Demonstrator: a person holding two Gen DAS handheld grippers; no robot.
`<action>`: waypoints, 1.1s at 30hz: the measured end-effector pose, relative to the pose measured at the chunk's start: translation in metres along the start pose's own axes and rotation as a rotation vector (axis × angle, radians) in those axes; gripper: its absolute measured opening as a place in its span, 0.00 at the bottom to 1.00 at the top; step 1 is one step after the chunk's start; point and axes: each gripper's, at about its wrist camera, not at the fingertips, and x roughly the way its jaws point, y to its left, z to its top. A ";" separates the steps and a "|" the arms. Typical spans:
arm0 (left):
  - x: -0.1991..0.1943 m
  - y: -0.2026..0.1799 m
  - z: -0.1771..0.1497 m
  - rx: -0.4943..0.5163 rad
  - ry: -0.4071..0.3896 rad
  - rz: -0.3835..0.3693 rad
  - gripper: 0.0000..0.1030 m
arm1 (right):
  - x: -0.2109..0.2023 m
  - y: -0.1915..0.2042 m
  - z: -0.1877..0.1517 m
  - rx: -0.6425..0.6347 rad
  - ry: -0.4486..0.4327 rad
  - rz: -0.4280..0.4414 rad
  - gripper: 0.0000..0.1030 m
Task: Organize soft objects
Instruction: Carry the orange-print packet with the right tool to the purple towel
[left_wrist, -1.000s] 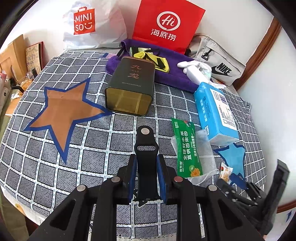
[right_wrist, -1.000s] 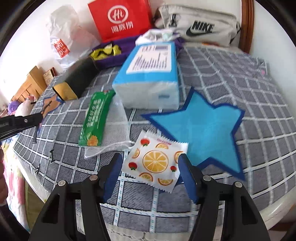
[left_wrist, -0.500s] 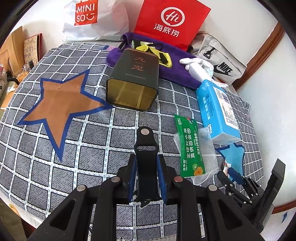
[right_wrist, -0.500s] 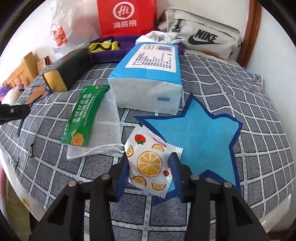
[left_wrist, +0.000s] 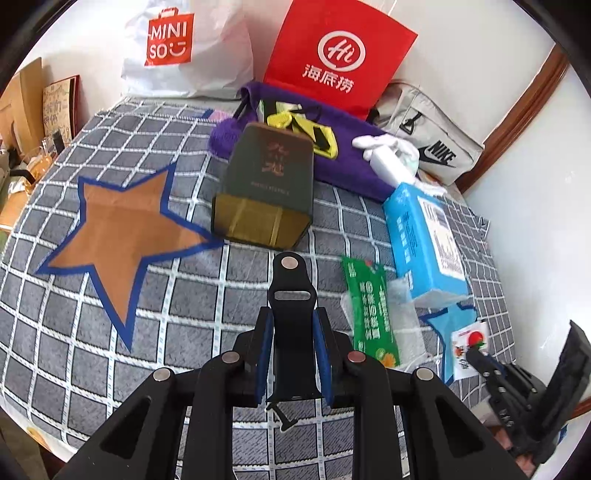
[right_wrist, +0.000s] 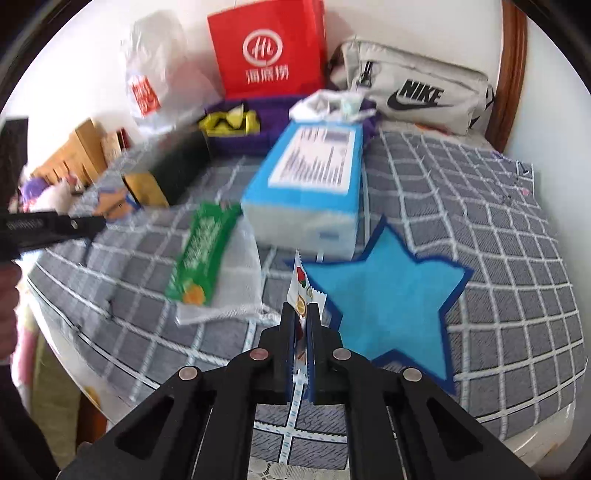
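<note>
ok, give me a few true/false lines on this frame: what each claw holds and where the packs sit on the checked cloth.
1. The right claw is shut on the white fruit-print sachet. True.
2. The left claw is empty. False: it is shut on a black strap with a metal stud.
3. The green foil packet lies partly on a white mesh pouch. True.
4. The blue tissue pack sits on the orange felt star. False: it lies beside the blue felt star.
5. The dark green box stands upright. False: it lies on its side.
</note>
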 end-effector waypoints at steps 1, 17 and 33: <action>-0.001 -0.001 0.003 -0.001 -0.006 0.001 0.20 | -0.003 -0.001 0.004 0.002 -0.009 0.009 0.05; -0.016 -0.015 0.064 0.027 -0.085 0.015 0.20 | -0.029 0.001 0.087 -0.034 -0.142 0.097 0.05; 0.002 -0.016 0.131 0.022 -0.101 0.038 0.20 | 0.003 -0.011 0.177 -0.001 -0.189 0.062 0.05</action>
